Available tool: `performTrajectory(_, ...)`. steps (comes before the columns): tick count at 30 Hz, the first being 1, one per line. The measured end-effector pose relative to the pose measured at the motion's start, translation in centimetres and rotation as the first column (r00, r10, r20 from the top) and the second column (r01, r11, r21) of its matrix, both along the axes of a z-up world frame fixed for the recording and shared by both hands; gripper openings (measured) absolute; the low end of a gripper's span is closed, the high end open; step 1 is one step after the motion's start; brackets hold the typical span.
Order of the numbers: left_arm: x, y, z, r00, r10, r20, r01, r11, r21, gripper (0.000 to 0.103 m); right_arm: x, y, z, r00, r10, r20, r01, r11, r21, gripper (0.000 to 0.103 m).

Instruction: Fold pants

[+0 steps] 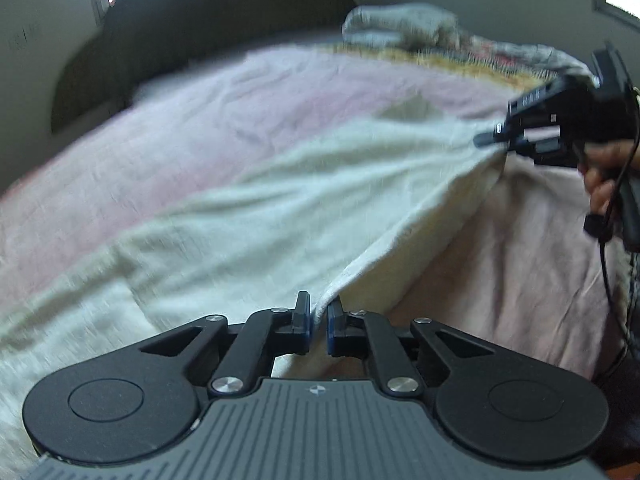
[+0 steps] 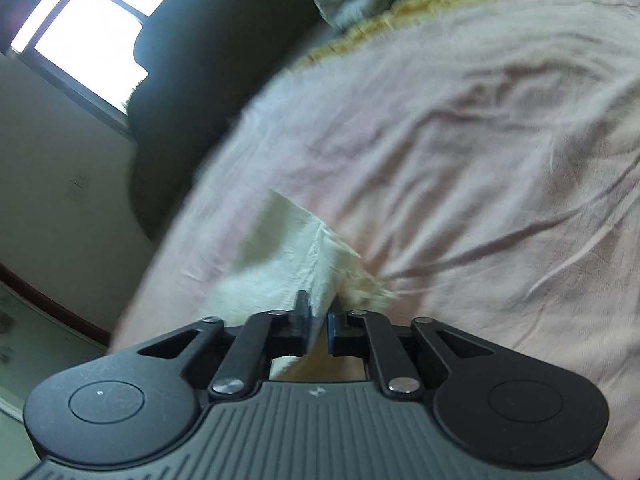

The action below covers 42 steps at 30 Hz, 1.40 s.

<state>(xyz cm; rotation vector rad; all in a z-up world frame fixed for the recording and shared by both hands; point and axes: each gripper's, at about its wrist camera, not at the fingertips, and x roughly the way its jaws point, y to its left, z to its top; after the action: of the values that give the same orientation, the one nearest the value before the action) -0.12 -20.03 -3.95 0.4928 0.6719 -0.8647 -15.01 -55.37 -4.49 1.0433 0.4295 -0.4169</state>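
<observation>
- The cream pants lie spread over the pink sheet on the bed — one edge is lifted off it.
- The left gripper has its jaws clenched on the near edge of the fabric.
- The right gripper pinches a bunched corner, its jaws closed on the cloth.
- A grey garment lies at the far end — blurred.

pants spread on bed sheet, pillows behind
</observation>
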Motion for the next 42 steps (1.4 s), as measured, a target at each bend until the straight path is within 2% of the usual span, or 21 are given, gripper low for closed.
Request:
performTrajectory(3,-0.4,0.7,0.5,1.000,-0.017,0.001,0.017,1.000,-0.015,0.026,-0.1,0.2,0.7,0.999,-0.038,-0.005,0.038,0.999,-0.020,0.010)
performTrajectory(5,-0.6,1.2,1.3,0.999,-0.036,-0.008,0.036,0.999,-0.034,0.033,-0.5,1.4,2.3,0.987,-0.148,-0.069,0.134,0.977,-0.167,0.023)
performTrajectory(7,-0.7,1.8,2.1,0.999,-0.034,-0.004,0.034,0.998,-0.049,0.036,-0.2,3.9,4.5,0.965,-0.232,-0.123,0.174,0.915,-0.365,0.025)
performTrajectory(9,-0.7,2.6,2.9,1.000,-0.029,-0.010,0.028,0.997,-0.068,0.039,1.2,6.8,6.0,0.994,-0.068,-0.084,0.024,0.896,-0.444,0.025)
performTrajectory(10,-0.6,2.8,3.3,1.000,-0.018,-0.020,0.016,0.997,-0.080,0.041,2.4,8.3,6.3,0.994,0.066,-0.086,-0.097,0.897,-0.432,0.031)
performTrajectory(13,0.2,4.6,4.3,0.998,0.036,-0.057,-0.042,0.993,-0.114,0.045,6.5,12.2,5.5,0.907,0.403,-0.121,-0.419,0.846,-0.328,0.055)
performTrajectory(15,0.9,6.4,4.8,0.993,0.104,-0.063,-0.110,0.987,-0.119,0.045,8.4,14.2,4.2,0.866,0.456,-0.205,-0.500,0.798,-0.337,0.064)
performTrajectory(17,1.5,9.0,5.6,0.981,0.191,-0.038,-0.194,0.974,-0.118,0.045,9.3,15.0,3.2,0.876,0.394,-0.277,-0.475,0.801,-0.364,0.066)
performTrajectory(19,2.1,12.1,6.6,0.954,0.298,0.008,-0.295,0.948,-0.122,0.051,9.6,16.5,3.9,0.892,0.384,-0.238,-0.450,0.800,-0.397,0.067)
performTrajectory(20,2.4,13.9,7.0,0.933,0.358,0.027,-0.352,0.928,-0.125,0.053,9.9,17.8,4.6,0.876,0.439,-0.199,-0.481,0.773,-0.413,0.067)
performTrajectory(21,2.7,15.8,7.3,0.908,0.417,0.041,-0.409,0.903,-0.129,0.057,10.5,19.7,5.4,0.847,0.504,-0.171,-0.524,0.734,-0.432,0.067)
performTrajectory(23,3.2,19.7,8.0,0.841,0.539,0.051,-0.529,0.838,-0.133,0.059,12.1,24.8,6.8,0.748,0.639,-0.179,-0.632,0.604,-0.486,0.067)
performTrajectory(28,3.7,29.6,8.3,0.620,0.782,0.063,-0.770,0.622,-0.140,0.059,14.9,39.5,7.8,0.390,0.872,-0.295,-0.801,0.164,-0.576,0.066)
performTrajectory(30,4.3,32.9,8.0,0.537,0.842,0.043,-0.833,0.538,-0.131,0.059,14.3,44.9,8.0,0.246,0.922,-0.299,-0.800,0.019,-0.599,0.065)
performTrajectory(32,5.0,35.3,7.1,0.505,0.862,0.037,-0.855,0.506,-0.115,0.059,14.3,49.0,7.7,0.153,0.937,-0.314,-0.795,-0.071,-0.602,0.065)
performTrajectory(34,6.2,36.5,5.5,0.463,0.884,0.060,-0.885,0.465,-0.031,0.059,15.4,51.8,6.5,0.105,0.932,-0.347,-0.817,-0.118,-0.565,0.065)
performTrajectory(35,6.6,36.9,4.7,0.449,0.891,0.071,-0.893,0.450,-0.004,0.059,16.4,52.4,5.6,0.083,0.926,-0.367,-0.843,-0.131,-0.521,0.066)
performTrajectory(37,7.0,37.3,3.9,0.424,0.902,0.085,-0.906,0.423,0.022,0.056,16.3,52.3,5.3,0.098,0.935,-0.341,-0.862,-0.091,-0.498,0.066)
performTrajectory(39,6.7,36.9,4.5,0.422,0.902,0.096,-0.906,0.424,-0.004,0.055,15.7,50.4,6.3,0.106,0.951,-0.291,-0.860,-0.059,-0.506,0.066)
performTrajectory(41,6.4,35.6,5.6,0.436,0.893,0.112,-0.897,0.441,-0.030,0.055,15.5,47.6,7.7,0.185,0.947,-0.261,-0.844,0.017,-0.536,0.066)
performTrajectory(42,6.4,34.7,6.2,0.459,0.881,0.115,-0.883,0.467,-0.055,0.055,15.4,45.8,8.1,0.242,0.935,-0.258,-0.838,0.067,-0.542,0.066)
